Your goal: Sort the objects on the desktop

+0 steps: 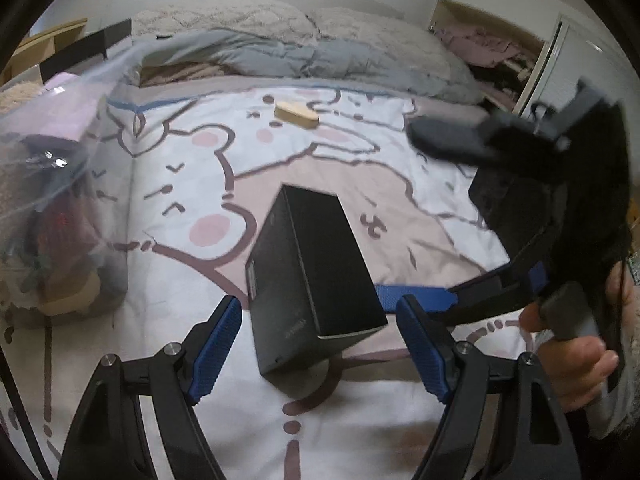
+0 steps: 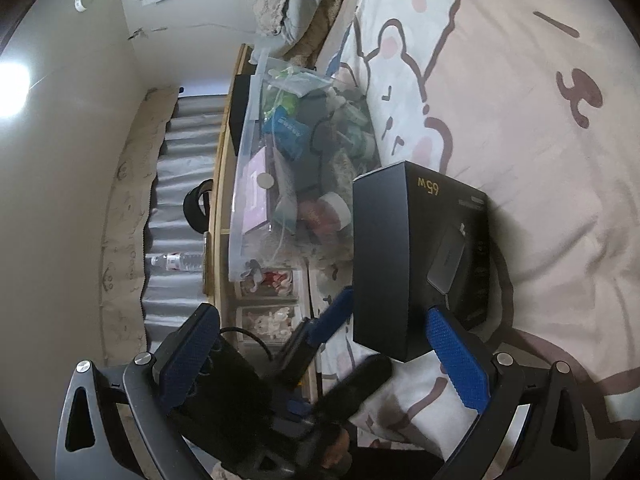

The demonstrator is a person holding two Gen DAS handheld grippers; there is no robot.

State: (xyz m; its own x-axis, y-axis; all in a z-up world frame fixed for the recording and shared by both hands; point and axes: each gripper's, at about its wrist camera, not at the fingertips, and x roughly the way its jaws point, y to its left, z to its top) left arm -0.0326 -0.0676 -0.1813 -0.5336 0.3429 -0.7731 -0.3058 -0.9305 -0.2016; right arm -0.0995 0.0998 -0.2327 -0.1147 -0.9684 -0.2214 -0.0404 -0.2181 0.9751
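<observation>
A black carton (image 1: 316,264) printed "65W" (image 2: 420,256) rests on the cartoon-print bed sheet. My left gripper (image 1: 318,302) is open and points down at it. The carton's near end sits between the blue pads, with a thin gap on each side. My right gripper (image 2: 322,312) is open wide and holds nothing; the carton lies just beyond its right fingertip. In the left wrist view a hand (image 1: 580,364) holds the right gripper, one blue finger (image 1: 416,295) reaching toward the carton's right side. A small wooden block (image 1: 296,114) lies further up the sheet.
A clear plastic bin (image 2: 240,184) crammed with mixed items stands at the bed's edge, on the left in the left wrist view (image 1: 108,132). A grey duvet (image 1: 300,56) and pillows lie at the bed's head. A water bottle (image 2: 176,262) lies beyond the wooden bed frame.
</observation>
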